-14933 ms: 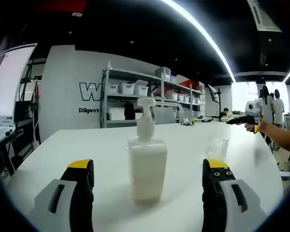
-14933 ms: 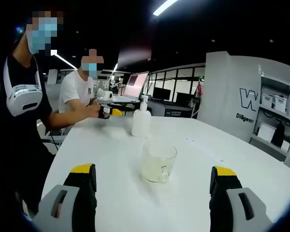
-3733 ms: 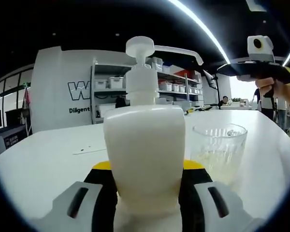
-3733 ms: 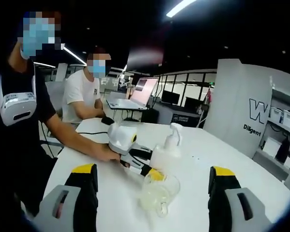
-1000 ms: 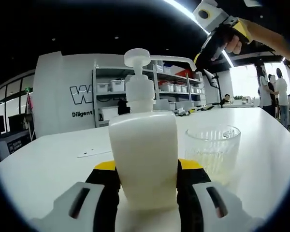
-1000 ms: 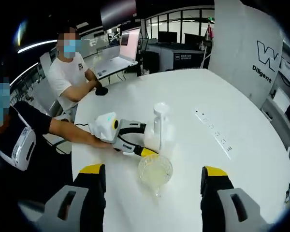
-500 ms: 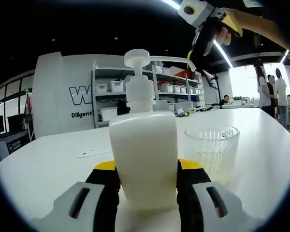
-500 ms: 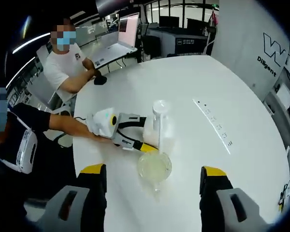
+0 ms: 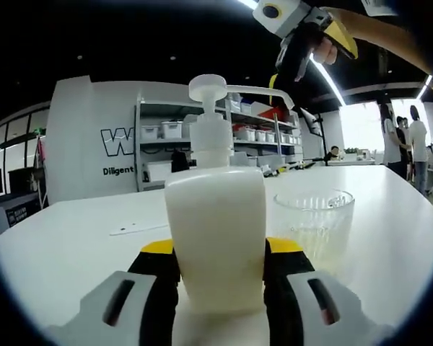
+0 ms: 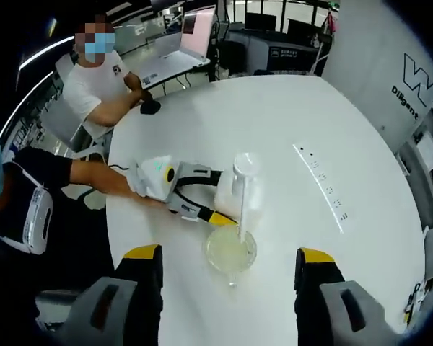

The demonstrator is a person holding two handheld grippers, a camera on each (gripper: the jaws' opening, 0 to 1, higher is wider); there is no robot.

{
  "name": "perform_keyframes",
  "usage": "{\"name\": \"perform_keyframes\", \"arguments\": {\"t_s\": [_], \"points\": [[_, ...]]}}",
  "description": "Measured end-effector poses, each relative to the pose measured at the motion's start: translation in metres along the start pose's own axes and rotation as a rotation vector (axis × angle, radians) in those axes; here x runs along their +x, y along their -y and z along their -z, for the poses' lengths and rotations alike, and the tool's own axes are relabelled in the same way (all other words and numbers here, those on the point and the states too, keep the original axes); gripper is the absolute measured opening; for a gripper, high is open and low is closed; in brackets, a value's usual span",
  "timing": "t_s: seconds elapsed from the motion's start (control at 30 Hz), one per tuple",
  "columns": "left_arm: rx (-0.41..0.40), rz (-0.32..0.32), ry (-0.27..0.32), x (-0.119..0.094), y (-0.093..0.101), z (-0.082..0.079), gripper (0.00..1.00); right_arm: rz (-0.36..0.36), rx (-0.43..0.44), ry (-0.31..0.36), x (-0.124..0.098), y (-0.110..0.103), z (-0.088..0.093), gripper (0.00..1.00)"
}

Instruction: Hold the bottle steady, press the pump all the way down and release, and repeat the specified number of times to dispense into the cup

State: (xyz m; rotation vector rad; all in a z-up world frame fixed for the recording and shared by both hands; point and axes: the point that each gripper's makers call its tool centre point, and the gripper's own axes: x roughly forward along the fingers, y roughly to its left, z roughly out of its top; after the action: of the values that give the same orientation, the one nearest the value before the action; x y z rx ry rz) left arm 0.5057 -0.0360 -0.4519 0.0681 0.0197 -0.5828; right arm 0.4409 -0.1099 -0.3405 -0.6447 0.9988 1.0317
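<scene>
White plastic bottle (image 9: pixel 215 238) sits clamped between the left gripper (image 9: pixel 215 288) jaws in the left gripper view, upright on the white table (image 9: pixel 65 238), pump (image 9: pixel 208 90) up, spout reaching right over the ribbed glass cup (image 9: pixel 314 223) just beside it; cup holds a little pale liquid. The right gripper (image 9: pixel 303 32) hangs above the spout, tilted down, not yet on the pump. Right gripper view looks steeply down: its own jaws spread wide, nothing between them, bottle (image 10: pixel 244 189) and cup (image 10: pixel 231 251) below, left gripper (image 10: pixel 191 198) gripping the bottle from the side. For a clean press: centre over the round pump top, push straight down, keep the left clamp firm so the bottle doesn't tip, spout staying over the cup.
</scene>
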Motion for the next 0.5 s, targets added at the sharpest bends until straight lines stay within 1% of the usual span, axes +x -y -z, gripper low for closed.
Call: {"name": "perform_keyframes", "arguments": {"t_s": [0.03,0.1,0.13,0.23,0.4,0.5], "points": [[-0.003,0.001,0.001,0.000,0.000,0.000,0.43,-0.003,-0.011,-0.005,0.001,-0.001,0.000,0.71],[-0.005,0.003,0.001,0.000,0.000,0.000,0.43,-0.011,-0.003,-0.006,0.000,-0.001,-0.002,0.71],[-0.007,0.006,0.001,-0.001,0.000,0.000,0.43,-0.011,0.006,-0.002,0.000,0.000,-0.005,0.70],[-0.004,0.012,-0.002,0.001,-0.001,0.000,0.43,-0.013,-0.001,-0.005,-0.001,0.001,-0.013,0.70],[-0.002,0.013,-0.001,0.001,-0.001,0.000,0.43,-0.030,0.001,-0.057,0.001,0.000,-0.014,0.71],[0.001,0.013,-0.001,0.001,-0.001,-0.001,0.44,-0.028,0.004,-0.116,0.002,0.003,-0.013,0.71]]}}
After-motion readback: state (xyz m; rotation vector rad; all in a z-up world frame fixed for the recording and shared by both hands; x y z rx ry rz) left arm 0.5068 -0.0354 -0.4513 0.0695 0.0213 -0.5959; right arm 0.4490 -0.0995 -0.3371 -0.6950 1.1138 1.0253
